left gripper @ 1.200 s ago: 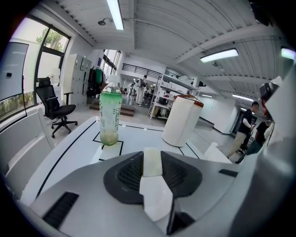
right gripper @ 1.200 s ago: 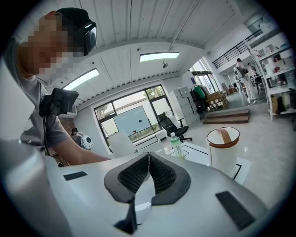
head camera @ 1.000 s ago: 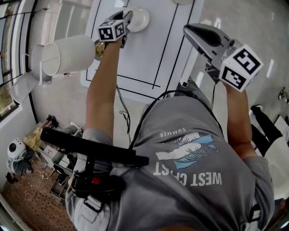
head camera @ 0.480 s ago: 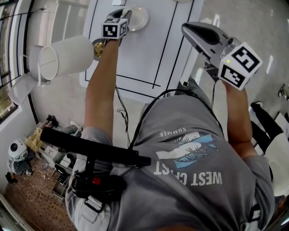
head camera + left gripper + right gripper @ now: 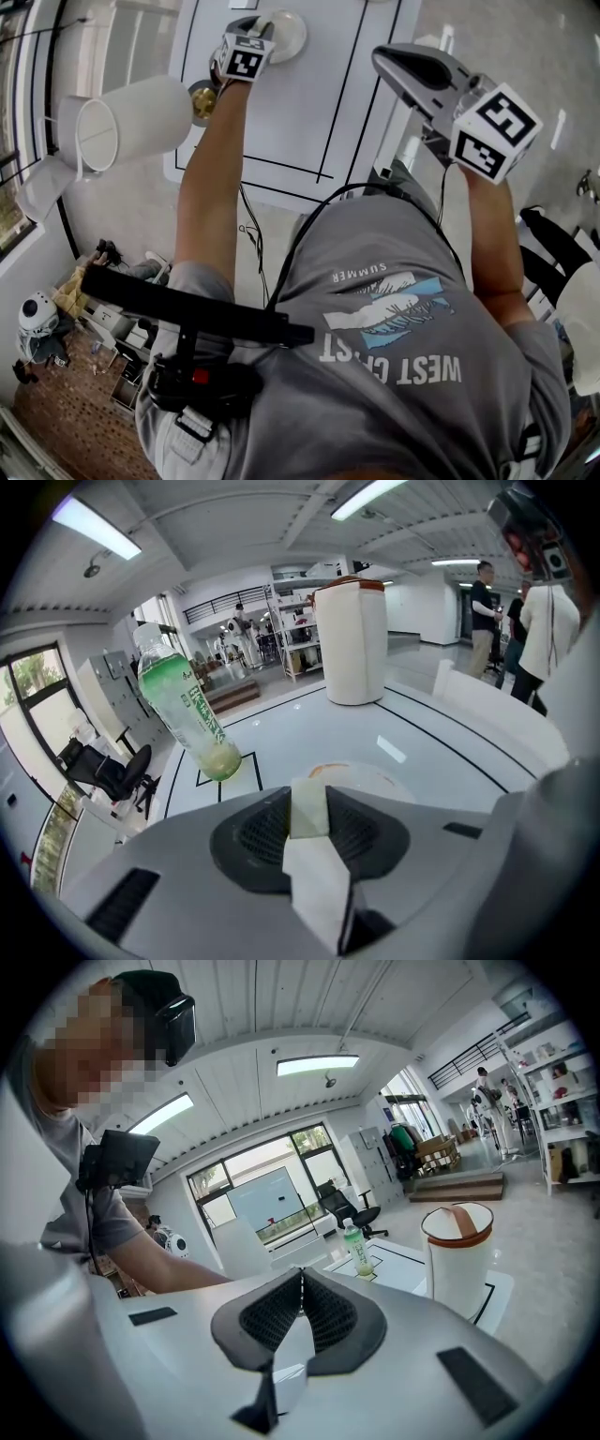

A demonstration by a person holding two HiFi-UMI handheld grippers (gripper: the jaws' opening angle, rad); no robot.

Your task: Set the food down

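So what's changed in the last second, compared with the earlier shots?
The left gripper has rolled and dipped toward the plate, jaws still clamped on the pale slice of food. The right gripper stayed put, jaws shut and empty. Nothing else moved.

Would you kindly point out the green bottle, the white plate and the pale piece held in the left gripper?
green bottle [image 5: 192,710]: left gripper view, on its label.
white plate [image 5: 292,37]: head view, on its bare right side.
pale piece [image 5: 307,808]: left gripper view, on its face between the jaws.
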